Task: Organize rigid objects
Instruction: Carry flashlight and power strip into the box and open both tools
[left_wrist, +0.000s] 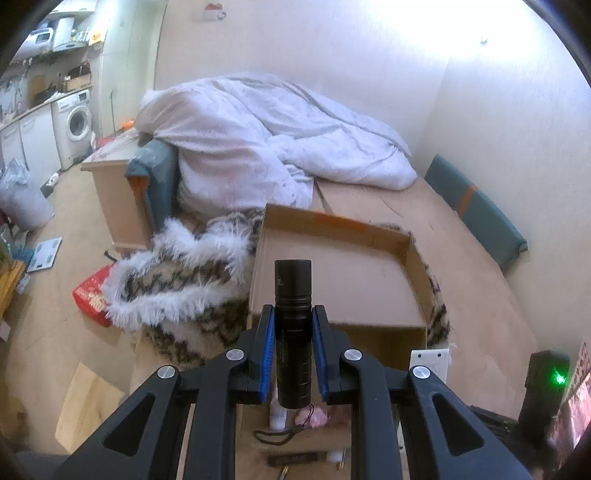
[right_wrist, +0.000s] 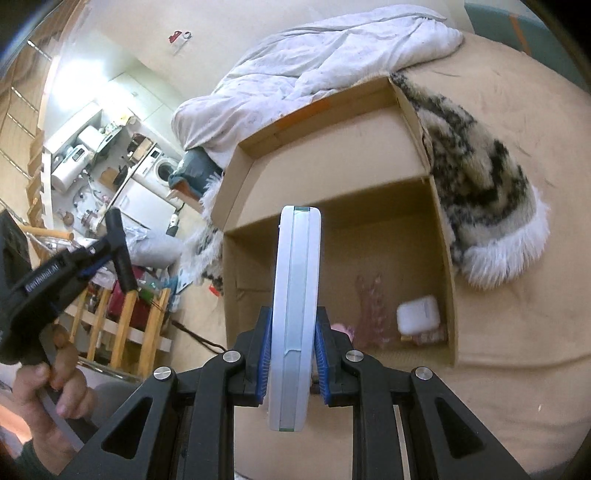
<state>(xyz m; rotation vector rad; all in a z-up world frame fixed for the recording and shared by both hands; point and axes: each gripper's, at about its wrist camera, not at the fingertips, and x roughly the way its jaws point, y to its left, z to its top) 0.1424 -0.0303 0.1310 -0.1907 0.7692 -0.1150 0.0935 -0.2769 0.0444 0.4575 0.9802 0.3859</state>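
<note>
- Our left tongs are closed on a black flashlight; the blue pads press its barrel from both sides, and its head points forward past the fingertips.
- A thin cord dangles from the flashlight's rear end.
- Seen from the right wrist, the left tongs sit off to the left with a hand around the handle.
- Our right tongs are clamped on a flat white device held edge-on, upright between the pads.
- Both held things hang above an open cardboard box that lies on the bed.
- A cardboard wall splits the box in two compartments. In the nearer one we see a small white case and something pink beside it.
- A furry patterned blanket lies against the box's side; a white duvet is heaped beyond it.
</note>
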